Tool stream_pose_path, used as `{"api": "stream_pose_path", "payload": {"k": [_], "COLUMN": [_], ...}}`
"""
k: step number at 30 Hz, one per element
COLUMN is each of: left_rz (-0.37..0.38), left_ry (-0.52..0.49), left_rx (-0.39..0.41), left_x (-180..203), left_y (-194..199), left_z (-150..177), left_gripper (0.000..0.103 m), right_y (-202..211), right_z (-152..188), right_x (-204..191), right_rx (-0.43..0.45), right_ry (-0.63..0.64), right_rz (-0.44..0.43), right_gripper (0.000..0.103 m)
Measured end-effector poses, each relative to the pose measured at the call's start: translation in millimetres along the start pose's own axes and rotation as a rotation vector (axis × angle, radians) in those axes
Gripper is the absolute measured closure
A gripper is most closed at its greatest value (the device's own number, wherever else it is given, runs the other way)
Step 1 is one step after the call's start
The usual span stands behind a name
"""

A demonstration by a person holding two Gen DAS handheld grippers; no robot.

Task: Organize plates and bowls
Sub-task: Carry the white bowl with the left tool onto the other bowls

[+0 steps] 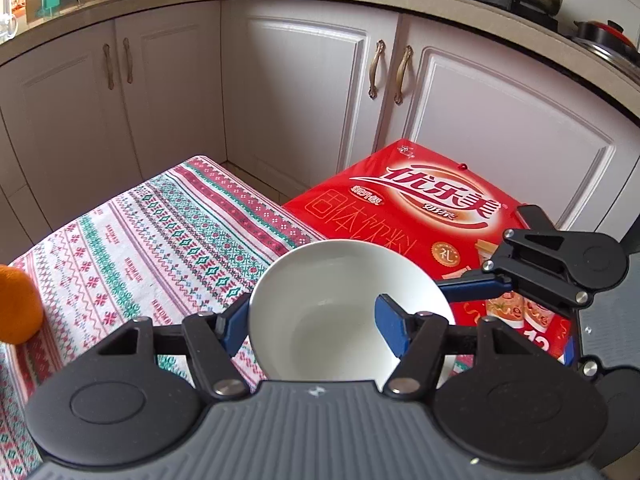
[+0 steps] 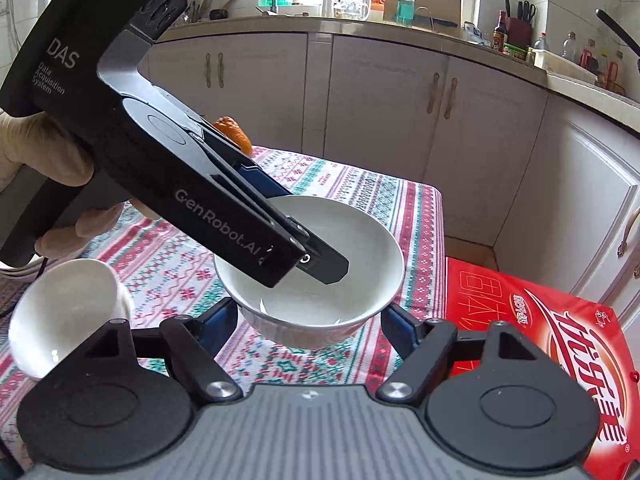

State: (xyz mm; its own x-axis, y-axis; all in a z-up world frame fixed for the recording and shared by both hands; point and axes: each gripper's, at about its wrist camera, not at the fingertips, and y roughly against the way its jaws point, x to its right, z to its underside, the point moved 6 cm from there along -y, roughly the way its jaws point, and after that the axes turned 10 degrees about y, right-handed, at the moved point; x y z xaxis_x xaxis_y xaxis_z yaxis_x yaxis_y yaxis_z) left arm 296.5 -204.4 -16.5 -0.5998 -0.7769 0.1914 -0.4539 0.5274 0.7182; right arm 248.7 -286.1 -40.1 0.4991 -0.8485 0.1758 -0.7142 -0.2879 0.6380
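A white bowl [image 1: 340,304] is held above the patterned tablecloth [image 1: 160,232], near its right edge. My left gripper [image 1: 312,328] is shut on the bowl's rim, one blue finger [image 1: 390,330] inside the bowl and one outside. In the right wrist view the same bowl [image 2: 360,276] hangs from the left gripper's body [image 2: 224,216]. My right gripper [image 2: 310,322] is open, its blue fingers either side of the bowl's base without clear contact. A second white bowl [image 2: 60,316] lies tilted on the cloth at the left.
A red drink carton [image 1: 420,208] lies beside the table on the right, also in the right wrist view [image 2: 540,340]. An orange [image 1: 16,304] sits at the table's left. White kitchen cabinets [image 1: 300,92] and a cluttered counter stand behind.
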Motion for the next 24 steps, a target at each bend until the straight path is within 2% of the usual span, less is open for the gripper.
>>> {"api": "stream_pose_path", "payload": {"k": [6, 13, 24], "left_rz": [-0.024, -0.06, -0.12], "left_ry": [0.027, 0.058, 0.105], "left_rx": [0.026, 0.058, 0.102], "left_x": [2, -2, -13], "left_y": [34, 72, 120], "left_z": [15, 38, 72], "left_gripper": [0.038, 0.038, 0.038], "right_y": [24, 46, 60], "right_z": [-7, -15, -25], "right_x": [-26, -58, -112], "right_rx": [0.011, 0.027, 0.05], "right_ry": [0.049, 0.071, 0.127], "right_rz": [-0.017, -0.074, -0.159], "right_gripper": [0.021, 0.021, 0.021]}}
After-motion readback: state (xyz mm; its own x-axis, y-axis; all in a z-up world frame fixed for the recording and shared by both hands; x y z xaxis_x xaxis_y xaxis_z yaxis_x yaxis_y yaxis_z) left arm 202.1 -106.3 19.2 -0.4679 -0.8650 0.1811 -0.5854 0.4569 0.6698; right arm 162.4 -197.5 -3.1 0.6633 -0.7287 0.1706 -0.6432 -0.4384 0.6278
